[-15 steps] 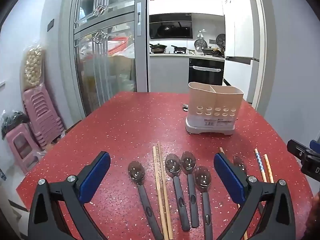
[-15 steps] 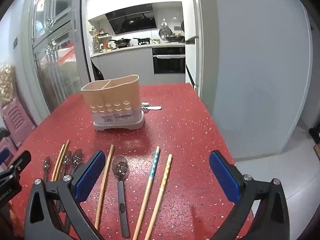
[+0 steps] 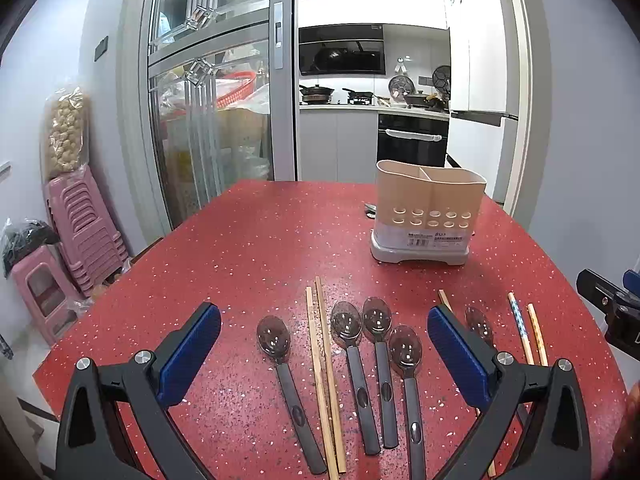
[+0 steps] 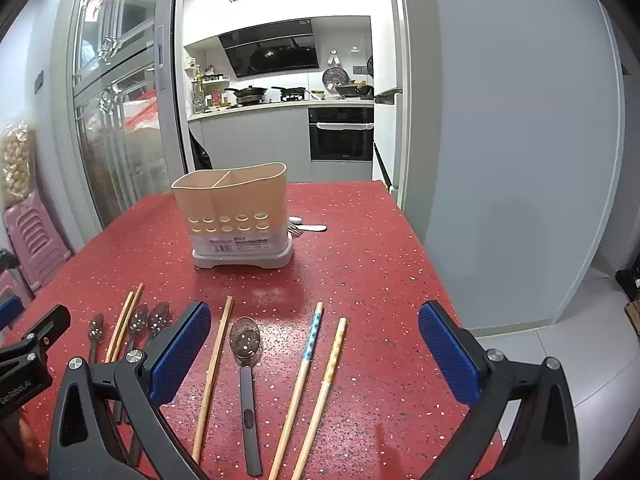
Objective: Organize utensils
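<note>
A beige two-compartment utensil holder (image 3: 428, 216) (image 4: 236, 216) stands upright on the red table (image 3: 256, 248) (image 4: 360, 272), its compartments look empty. Several dark-handled spoons (image 3: 352, 360) and a pair of wooden chopsticks (image 3: 324, 376) lie in a row below my left gripper (image 3: 324, 356), which is open and empty above them. My right gripper (image 4: 316, 356) is open and empty above one spoon (image 4: 246, 376), a single wooden chopstick (image 4: 212, 376), a blue-patterned chopstick (image 4: 304, 376) and a yellow-patterned chopstick (image 4: 326, 384).
A fork and small utensils (image 4: 306, 229) lie behind the holder. Pink stools (image 3: 68, 240) stand left of the table. A grey wall (image 4: 500, 160) and the table's right edge are close on the right. The right gripper shows at the left wrist view's edge (image 3: 612, 312).
</note>
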### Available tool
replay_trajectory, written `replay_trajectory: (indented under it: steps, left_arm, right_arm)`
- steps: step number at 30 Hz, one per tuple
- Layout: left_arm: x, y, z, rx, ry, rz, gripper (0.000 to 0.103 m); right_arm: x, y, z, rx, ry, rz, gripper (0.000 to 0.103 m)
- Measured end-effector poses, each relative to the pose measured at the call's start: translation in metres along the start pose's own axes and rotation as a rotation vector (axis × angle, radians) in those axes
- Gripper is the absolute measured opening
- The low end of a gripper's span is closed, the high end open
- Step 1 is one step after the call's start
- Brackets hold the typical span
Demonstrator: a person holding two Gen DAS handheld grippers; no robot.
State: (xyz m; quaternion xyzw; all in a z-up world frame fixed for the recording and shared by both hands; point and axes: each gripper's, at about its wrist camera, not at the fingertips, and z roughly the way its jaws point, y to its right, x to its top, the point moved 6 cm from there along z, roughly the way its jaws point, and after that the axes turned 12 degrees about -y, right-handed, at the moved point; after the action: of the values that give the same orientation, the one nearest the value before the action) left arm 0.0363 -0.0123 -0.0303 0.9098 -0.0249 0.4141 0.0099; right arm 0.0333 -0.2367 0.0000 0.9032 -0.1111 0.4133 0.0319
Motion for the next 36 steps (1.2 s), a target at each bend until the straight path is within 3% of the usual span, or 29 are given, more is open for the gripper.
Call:
replay_trajectory:
  steps: [36]
  left_arm:
    - [0.0014,-0.0005,-0.0049,-0.004,0.006,0.004,0.103]
  right_arm:
    - [-0.0014,-0.0017,-0.001,-0.003,0.006,0.0,0.103]
